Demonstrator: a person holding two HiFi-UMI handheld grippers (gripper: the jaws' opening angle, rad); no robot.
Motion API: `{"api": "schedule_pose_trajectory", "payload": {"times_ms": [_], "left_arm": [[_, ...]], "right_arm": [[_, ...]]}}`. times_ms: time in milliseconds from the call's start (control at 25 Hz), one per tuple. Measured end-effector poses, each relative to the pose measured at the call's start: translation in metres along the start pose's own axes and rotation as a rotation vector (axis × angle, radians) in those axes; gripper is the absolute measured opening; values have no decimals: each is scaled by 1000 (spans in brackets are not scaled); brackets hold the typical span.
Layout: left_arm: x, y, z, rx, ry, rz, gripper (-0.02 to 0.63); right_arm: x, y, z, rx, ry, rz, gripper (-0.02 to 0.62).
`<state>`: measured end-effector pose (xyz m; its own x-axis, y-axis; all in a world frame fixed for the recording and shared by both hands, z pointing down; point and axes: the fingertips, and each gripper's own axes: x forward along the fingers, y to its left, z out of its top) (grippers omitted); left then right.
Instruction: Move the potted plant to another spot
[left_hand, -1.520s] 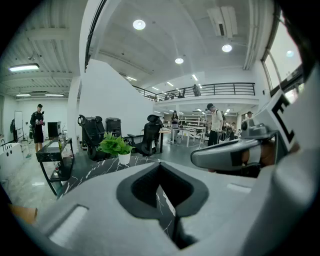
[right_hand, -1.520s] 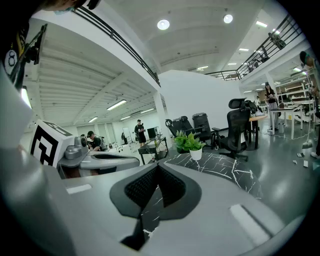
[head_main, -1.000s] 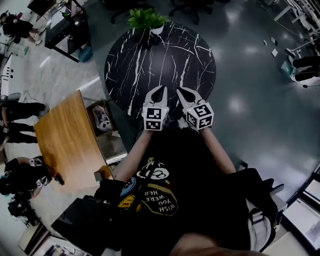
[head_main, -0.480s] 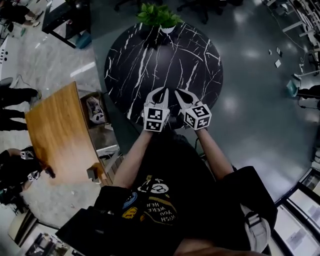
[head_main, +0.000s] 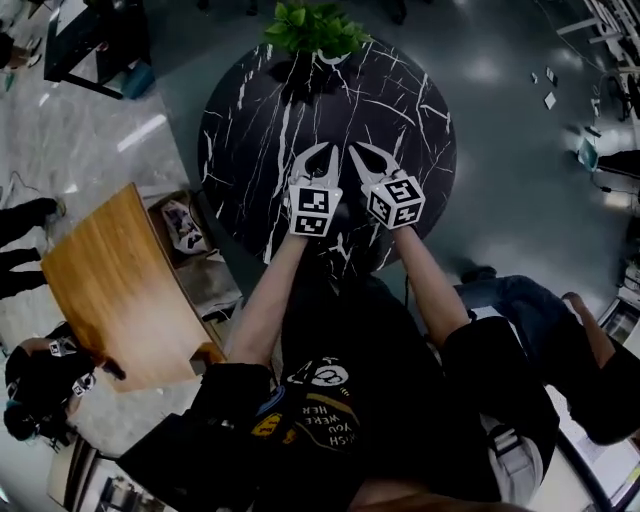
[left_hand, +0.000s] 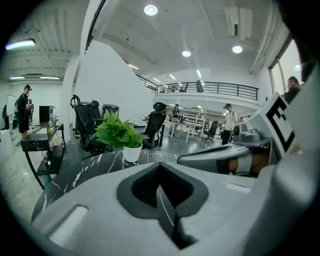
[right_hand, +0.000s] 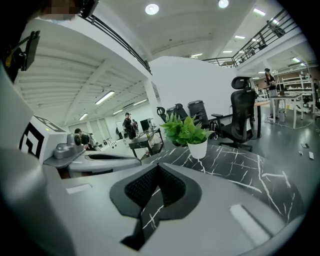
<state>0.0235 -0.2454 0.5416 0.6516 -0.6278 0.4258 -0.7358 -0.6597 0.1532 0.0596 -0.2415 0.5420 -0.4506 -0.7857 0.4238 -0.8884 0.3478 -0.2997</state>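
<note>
The potted plant (head_main: 315, 28), green leaves in a small white pot, stands at the far edge of the round black marble table (head_main: 410, 110). My left gripper (head_main: 322, 152) and right gripper (head_main: 358, 150) hover side by side over the near half of the table, both pointing toward the plant and well short of it. Both are shut with nothing between their jaws. In the left gripper view the plant (left_hand: 121, 136) is ahead and slightly left of the left gripper (left_hand: 159, 163). In the right gripper view the plant (right_hand: 189, 132) is ahead and slightly right of the right gripper (right_hand: 157, 165).
A wooden table (head_main: 110, 290) stands at the left, with an open box (head_main: 182, 225) between it and the marble table. Office chairs (left_hand: 87, 122) stand behind the plant. A black side table (head_main: 90, 45) is at the far left. A seated person's legs (head_main: 540, 310) show at the right.
Both grippers have moved forward from the table's near edge to over its near half, closer to the plant. Their jaws stayed shut. A person's legs came into view at the right.
</note>
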Motion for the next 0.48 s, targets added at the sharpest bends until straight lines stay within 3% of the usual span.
{"api": "schedule_pose_trajectory", "payload": {"times_ms": [320, 480], "left_arm": [[72, 40, -21, 4, 48, 13, 5], [113, 64, -19, 10, 44, 74, 5]], "right_arm": [[90, -65, 3, 39, -3, -48, 25], [142, -100, 9, 38, -3, -39, 178]]}}
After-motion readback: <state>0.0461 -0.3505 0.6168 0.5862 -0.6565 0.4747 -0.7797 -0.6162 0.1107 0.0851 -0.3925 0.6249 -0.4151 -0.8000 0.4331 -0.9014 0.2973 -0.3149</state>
